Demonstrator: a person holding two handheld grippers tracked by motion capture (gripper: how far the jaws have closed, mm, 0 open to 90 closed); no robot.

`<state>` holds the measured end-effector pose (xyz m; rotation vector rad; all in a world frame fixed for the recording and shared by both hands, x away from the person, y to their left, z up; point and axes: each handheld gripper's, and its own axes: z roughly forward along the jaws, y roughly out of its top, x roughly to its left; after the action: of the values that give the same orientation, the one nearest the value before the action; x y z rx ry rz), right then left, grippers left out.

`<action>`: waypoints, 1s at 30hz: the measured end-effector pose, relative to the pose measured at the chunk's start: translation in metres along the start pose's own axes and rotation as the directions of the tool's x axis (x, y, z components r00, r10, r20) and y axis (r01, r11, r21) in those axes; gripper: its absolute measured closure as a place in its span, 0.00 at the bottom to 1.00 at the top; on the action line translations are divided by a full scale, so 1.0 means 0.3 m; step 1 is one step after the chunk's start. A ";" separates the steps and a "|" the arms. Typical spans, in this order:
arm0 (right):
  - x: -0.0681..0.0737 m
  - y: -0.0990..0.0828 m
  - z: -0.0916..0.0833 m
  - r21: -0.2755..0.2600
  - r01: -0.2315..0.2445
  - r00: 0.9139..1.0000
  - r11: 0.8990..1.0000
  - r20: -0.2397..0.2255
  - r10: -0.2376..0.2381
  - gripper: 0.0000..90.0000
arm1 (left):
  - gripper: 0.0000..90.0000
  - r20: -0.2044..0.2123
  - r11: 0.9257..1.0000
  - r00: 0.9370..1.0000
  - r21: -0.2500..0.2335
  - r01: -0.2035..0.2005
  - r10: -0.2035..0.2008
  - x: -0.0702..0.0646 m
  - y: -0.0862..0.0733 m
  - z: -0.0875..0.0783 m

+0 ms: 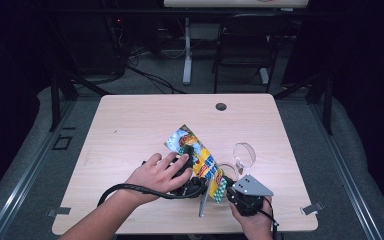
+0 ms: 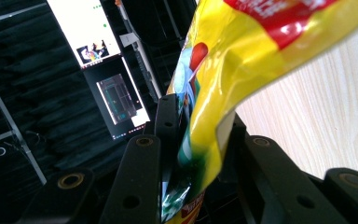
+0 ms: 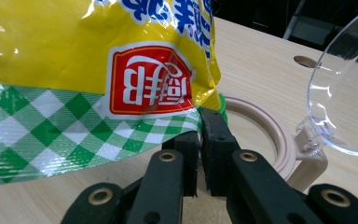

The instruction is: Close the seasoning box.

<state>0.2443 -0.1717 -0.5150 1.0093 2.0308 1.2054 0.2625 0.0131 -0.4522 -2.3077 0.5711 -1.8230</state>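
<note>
A yellow snack bag [image 1: 180, 136] with a green checkered end strip is lifted over the wooden table [image 1: 140, 120], stretched between both grippers. My left gripper [image 1: 187, 151], under the person's left hand [image 1: 152, 176], grips the bag near its middle. In the left gripper view its jaws [image 2: 198, 119] pinch the yellow foil [image 2: 261, 42] between them. My right gripper [image 1: 223, 189], with a grey plate on top, is shut on the bag's checkered corner. In the right gripper view its pads [image 3: 200, 128] meet on the edge of the checkered strip [image 3: 74, 126].
A round beige container ring [image 3: 272, 137] with a clear hinged lid [image 3: 345, 93] standing open sits just beyond the right gripper, and also appears as the container [image 1: 242, 157] in the high view. A cable hole [image 1: 221, 106] marks the table's far side. A chair [image 1: 245, 45] stands behind the table.
</note>
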 end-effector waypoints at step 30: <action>-0.002 0.000 -0.006 -0.003 -0.002 1.000 1.000 0.003 0.002 0.96 | 0.87 -0.008 1.000 1.000 -0.012 -0.008 0.008 0.009 0.009 -0.005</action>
<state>0.2434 -0.1731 -0.5141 1.0112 2.0255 1.2068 0.2610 0.0097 -0.4504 -2.3033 0.5933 -1.8313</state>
